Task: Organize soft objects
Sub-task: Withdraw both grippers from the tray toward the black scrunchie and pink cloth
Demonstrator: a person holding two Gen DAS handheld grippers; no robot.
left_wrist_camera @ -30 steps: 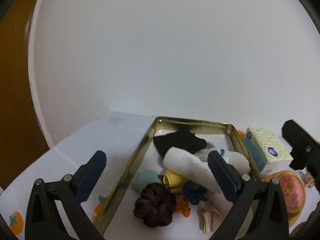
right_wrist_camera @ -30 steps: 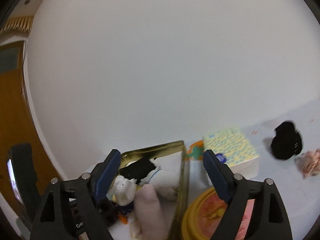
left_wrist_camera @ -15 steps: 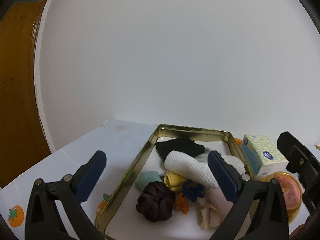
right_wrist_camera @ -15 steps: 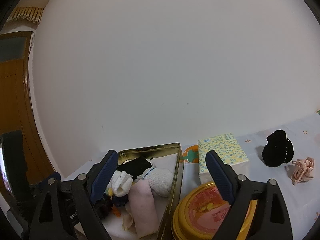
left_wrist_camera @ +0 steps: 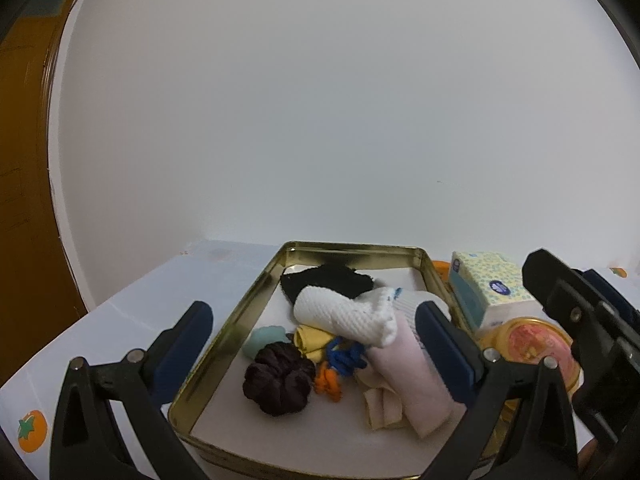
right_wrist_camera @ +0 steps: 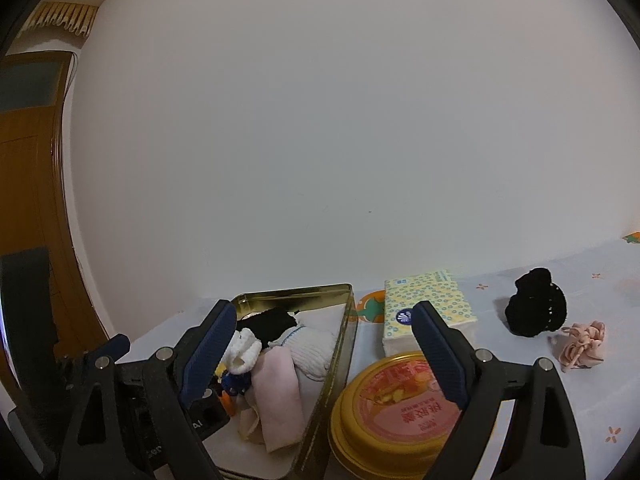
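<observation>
A gold tin tray [left_wrist_camera: 240, 316] [right_wrist_camera: 344, 344] holds a pile of soft things: a black cloth [left_wrist_camera: 328, 280], a white knit sock [left_wrist_camera: 344, 316], a pink cloth [left_wrist_camera: 408, 376] [right_wrist_camera: 276, 392], a dark scrunchie [left_wrist_camera: 280, 378], a yellow piece, and blue and orange hair ties. My left gripper [left_wrist_camera: 316, 336] is open and empty above the tray's near end. My right gripper [right_wrist_camera: 320, 344] is open and empty above the tray's right edge. A black scrunchie [right_wrist_camera: 536, 308] and a pink scrunchie [right_wrist_camera: 582, 344] lie on the table to the right.
A tissue pack [right_wrist_camera: 428, 308] [left_wrist_camera: 488, 284] stands right of the tray. A round yellow tin with a pink lid [right_wrist_camera: 400, 412] [left_wrist_camera: 528, 344] sits in front of it. The white tablecloth [left_wrist_camera: 132, 312] has orange fruit prints. A white wall is behind, a wooden door at left.
Both grippers have drawn back and risen slightly, so more of the tray and table shows. Both stay open and empty. The objects have not moved.
</observation>
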